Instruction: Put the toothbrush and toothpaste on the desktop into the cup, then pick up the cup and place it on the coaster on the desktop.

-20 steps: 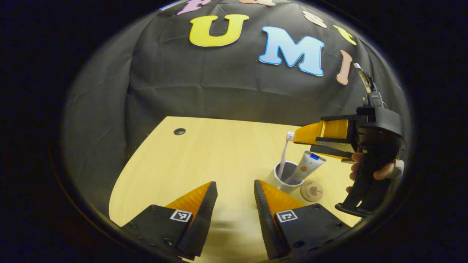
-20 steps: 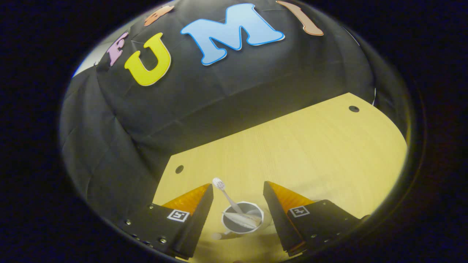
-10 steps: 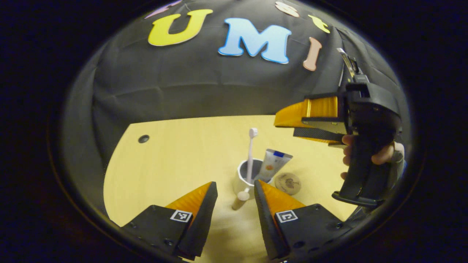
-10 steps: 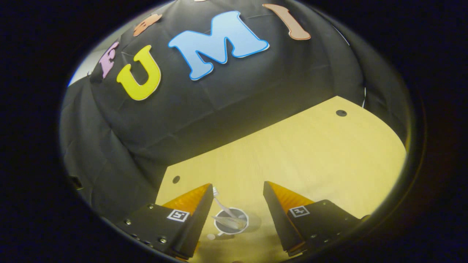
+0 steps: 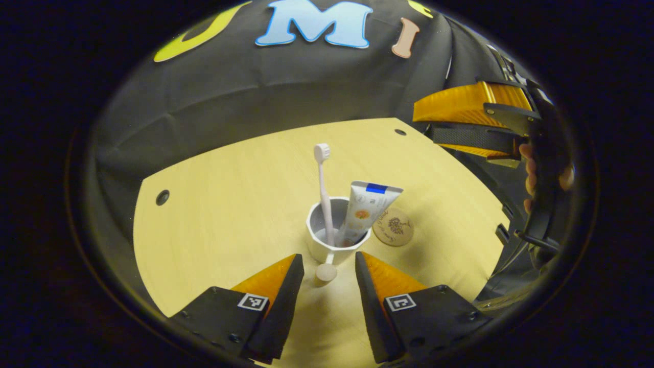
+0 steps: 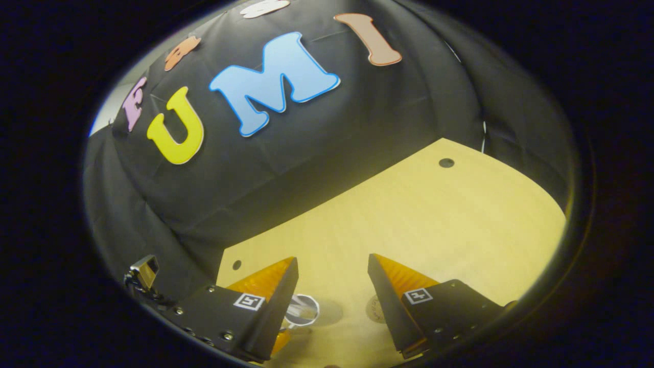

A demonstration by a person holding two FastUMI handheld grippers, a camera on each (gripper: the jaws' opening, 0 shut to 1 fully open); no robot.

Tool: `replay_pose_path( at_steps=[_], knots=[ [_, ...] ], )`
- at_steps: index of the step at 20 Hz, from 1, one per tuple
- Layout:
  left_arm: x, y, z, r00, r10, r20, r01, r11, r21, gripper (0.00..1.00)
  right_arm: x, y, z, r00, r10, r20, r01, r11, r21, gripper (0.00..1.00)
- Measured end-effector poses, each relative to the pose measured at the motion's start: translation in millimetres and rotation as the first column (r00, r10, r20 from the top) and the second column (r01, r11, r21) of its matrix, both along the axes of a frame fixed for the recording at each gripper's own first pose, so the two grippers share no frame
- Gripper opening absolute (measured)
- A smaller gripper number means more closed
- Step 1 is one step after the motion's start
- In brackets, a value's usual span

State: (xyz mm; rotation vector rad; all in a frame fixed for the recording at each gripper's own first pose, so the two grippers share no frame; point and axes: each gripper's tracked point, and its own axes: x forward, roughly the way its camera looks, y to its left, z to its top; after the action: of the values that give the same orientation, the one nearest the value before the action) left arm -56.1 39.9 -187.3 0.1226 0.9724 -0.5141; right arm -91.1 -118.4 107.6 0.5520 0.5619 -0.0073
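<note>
Your left gripper (image 5: 327, 266) is the nearer one: its fingers stand apart and empty, and the white cup (image 5: 334, 240) sits on the desktop (image 5: 214, 225) straight ahead, its handle (image 5: 327, 271) pointing back into the gap. Toothbrush (image 5: 323, 189) and toothpaste tube (image 5: 365, 209) stand upright inside; the coaster (image 5: 392, 226) lies just right of the cup. Your right gripper (image 6: 332, 276), also spread and empty, hangs high above.

Left gripper (image 5: 329, 266) closer to cup (image 5: 327, 245) handle.
</note>
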Motion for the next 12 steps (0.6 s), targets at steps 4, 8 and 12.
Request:
replay_pose_path(
  at_steps=[4,8,12],
  knots=[
    [3,6,-19,0.994,-0.056,-0.094,0.063,0.996,0.070,0.70,-12,-38,-8,0.996,-0.085,-0.027,0.085,0.996,0.014,0.83],
    [10,9,-38,0.983,-0.082,-0.163,0.104,0.986,0.132,0.69,-28,-75,-19,0.986,-0.157,-0.062,0.158,0.987,0.009,0.83],
    [8,7,-54,0.963,-0.102,-0.250,0.149,0.973,0.179,0.69,-46,-110,-30,0.970,-0.224,-0.092,0.225,0.974,-0.002,0.83]
  ],
)
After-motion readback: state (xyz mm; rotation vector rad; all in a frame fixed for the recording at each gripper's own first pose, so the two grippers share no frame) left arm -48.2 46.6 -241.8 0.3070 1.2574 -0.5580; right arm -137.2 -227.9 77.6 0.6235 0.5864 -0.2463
